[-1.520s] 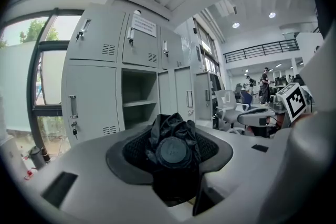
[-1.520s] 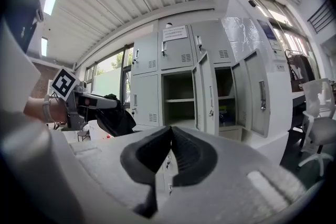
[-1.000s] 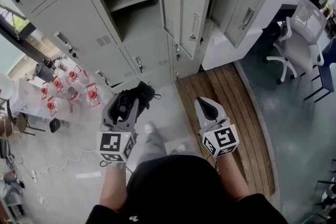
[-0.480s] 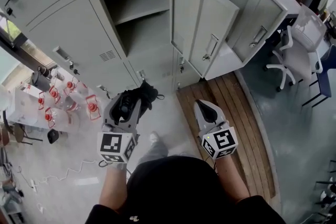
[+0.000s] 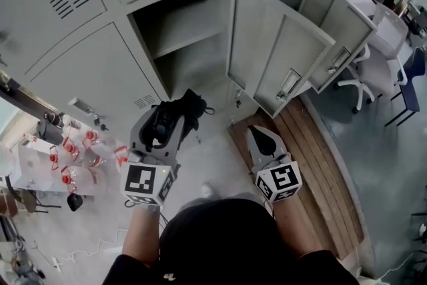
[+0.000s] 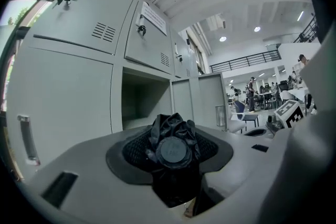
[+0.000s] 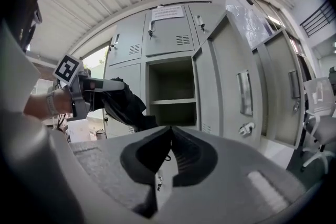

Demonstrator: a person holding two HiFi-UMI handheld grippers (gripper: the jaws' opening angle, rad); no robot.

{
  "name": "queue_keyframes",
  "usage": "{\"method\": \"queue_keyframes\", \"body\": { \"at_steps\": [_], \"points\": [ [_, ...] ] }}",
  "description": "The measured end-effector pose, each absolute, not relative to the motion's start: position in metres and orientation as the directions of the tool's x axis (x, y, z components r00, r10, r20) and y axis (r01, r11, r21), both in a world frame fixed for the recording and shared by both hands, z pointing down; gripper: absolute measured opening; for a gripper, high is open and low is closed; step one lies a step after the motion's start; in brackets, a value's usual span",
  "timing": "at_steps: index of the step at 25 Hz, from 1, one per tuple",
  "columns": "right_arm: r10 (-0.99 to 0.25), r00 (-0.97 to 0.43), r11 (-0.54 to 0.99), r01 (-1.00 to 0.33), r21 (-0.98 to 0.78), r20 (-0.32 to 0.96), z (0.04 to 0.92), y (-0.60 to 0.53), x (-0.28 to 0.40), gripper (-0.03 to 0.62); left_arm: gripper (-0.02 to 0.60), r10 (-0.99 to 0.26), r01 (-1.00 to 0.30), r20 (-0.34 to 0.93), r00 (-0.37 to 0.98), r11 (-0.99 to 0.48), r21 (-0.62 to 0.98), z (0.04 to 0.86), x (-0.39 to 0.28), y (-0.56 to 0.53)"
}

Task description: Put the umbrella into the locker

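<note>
My left gripper [image 5: 162, 125] is shut on a folded black umbrella [image 6: 174, 150], whose round end cap faces the camera in the left gripper view. Its crumpled fabric [image 5: 189, 109] sticks out past the jaws toward the lockers. Straight ahead stands the open locker compartment [image 5: 181, 43], with a shelf inside and its door [image 5: 275, 58] swung out to the right. The same opening shows beyond the umbrella [image 6: 144, 100]. My right gripper [image 5: 262, 133] hangs beside the left one, shut with nothing in it, its pads meeting [image 7: 170, 132].
A second locker door [image 5: 341, 29] stands open further right. A white office chair [image 5: 377, 58] is behind it. A wooden floor strip [image 5: 319, 163] runs under my right side. Small red and white objects [image 5: 70, 157] lie on the floor at left.
Both grippers have moved forward toward the lockers, and the open compartment now sits closer and lower in the head view. The umbrella stays in the left gripper.
</note>
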State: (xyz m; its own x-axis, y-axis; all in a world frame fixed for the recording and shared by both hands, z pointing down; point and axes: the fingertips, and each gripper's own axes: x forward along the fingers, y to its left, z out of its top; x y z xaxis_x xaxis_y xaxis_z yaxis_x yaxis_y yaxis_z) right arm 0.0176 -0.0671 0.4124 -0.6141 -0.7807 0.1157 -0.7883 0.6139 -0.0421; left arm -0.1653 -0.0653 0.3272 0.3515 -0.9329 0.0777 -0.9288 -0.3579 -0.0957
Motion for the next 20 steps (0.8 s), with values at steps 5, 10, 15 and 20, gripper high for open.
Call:
{"method": "queue_keyframes", "body": {
  "at_steps": [5,10,15,20],
  "points": [
    [-0.796,-0.592,0.594,-0.804,-0.032,0.128,0.414,-0.082,0.003,-0.003,0.215,-0.923,-0.911,0.043,0.383,-0.385,-0.146,0.313,-0.173,-0.101],
    [-0.800,-0.583,0.585,-0.811,-0.028,0.142,0.416,-0.101,0.005,-0.003,0.215,-0.918,-0.903,0.028,0.395,-0.394,-0.170,0.307,-0.167,-0.134],
    [-0.794,-0.588,0.593,-0.805,-0.021,0.154,0.416,-0.124,0.014,-0.003,0.215,-0.928,-0.907,0.038,0.370,-0.370,-0.199,0.317,-0.156,-0.165],
    [-0.795,-0.586,0.590,-0.807,-0.027,0.157,0.414,-0.144,0.026,-0.003,0.216,-0.938,-0.917,0.102,0.332,-0.346,-0.199,0.340,-0.153,-0.188]
  ]
}}
